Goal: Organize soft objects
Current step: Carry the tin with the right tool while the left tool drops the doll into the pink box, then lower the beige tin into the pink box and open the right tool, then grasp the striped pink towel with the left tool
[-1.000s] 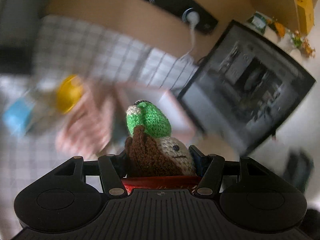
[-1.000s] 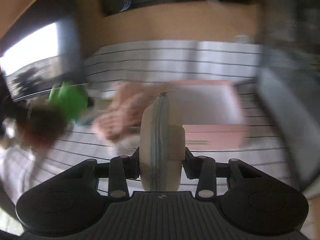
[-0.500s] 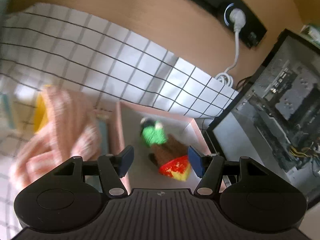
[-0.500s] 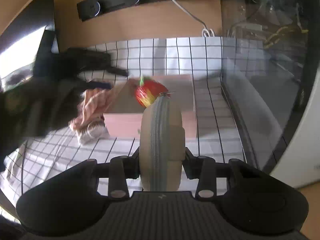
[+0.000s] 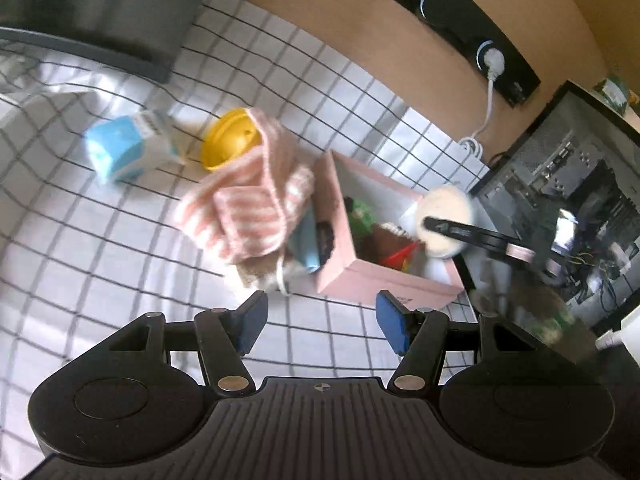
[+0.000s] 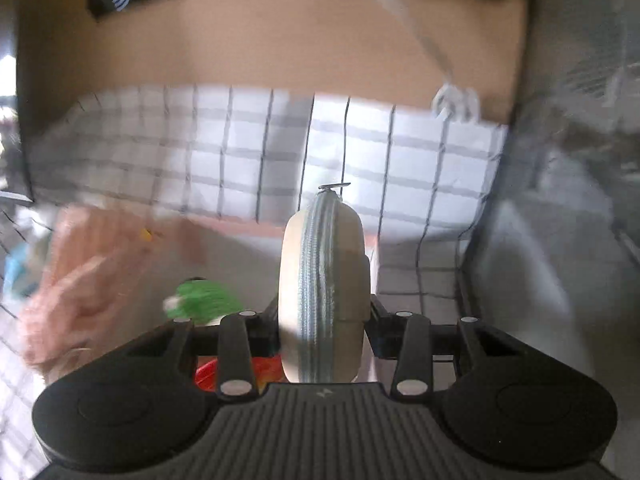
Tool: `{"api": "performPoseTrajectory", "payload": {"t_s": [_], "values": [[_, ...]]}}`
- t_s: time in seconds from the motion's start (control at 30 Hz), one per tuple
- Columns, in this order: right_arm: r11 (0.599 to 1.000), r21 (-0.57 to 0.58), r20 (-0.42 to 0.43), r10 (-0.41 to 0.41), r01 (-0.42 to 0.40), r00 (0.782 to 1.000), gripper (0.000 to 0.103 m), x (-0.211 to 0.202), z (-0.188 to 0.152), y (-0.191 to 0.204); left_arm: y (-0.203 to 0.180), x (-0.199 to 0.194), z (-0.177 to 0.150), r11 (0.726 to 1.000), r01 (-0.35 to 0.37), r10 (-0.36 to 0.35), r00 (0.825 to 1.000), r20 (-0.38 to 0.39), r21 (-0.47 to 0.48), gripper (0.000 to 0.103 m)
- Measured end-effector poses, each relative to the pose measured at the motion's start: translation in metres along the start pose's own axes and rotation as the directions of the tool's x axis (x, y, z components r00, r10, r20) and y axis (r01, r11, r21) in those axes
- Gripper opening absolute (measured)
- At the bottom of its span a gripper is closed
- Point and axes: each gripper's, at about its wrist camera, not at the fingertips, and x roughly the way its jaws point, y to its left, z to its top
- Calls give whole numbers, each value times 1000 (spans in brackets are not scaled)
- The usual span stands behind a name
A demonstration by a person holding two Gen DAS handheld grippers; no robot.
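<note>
Since the earlier frame, we find the crocheted doll (image 5: 362, 218) gone from the left tool (image 5: 318, 326) and lying inside the pink box (image 5: 352, 272); that tool's blue pads now stand apart with nothing between them. We note the right tool (image 6: 323, 316) clamped on a round cream zippered pouch (image 6: 323, 280), held over the box. A pink-striped knitted cloth (image 5: 248, 216) lies against the box's wall on the gridded surface (image 5: 100, 240). Lettering on the blue-and-white carton (image 5: 124, 152) is too blurred to read.
</note>
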Motion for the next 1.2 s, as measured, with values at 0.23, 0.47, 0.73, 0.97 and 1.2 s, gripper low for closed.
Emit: {"api": "performPoseTrajectory", "payload": {"t_s": [0.23,0.47,0.73,0.97,1.2], "values": [[934,268,-184,289,-235,939,42,36,-5,7,24,-19,-4,999,-19,19,1000,7,-48,64],[979,154,-153,159,-135,975,71,12,-4,11,33,-15,-5,999,-8,7,1000,-22,-44,64],[990,131,-69,64,-55,996,71,-34,-11,6,31,8,25,997,-56,57,998,-10,61,64],[999,-34,49,9,-7,999,83,-83,-52,74,30,76,103,993,-55,59,997,-42,107,64],[996,-75,-61,43,-47,997,83,-103,-100,106,56,151,133,999,-42,47,985,-166,33,64]]}}
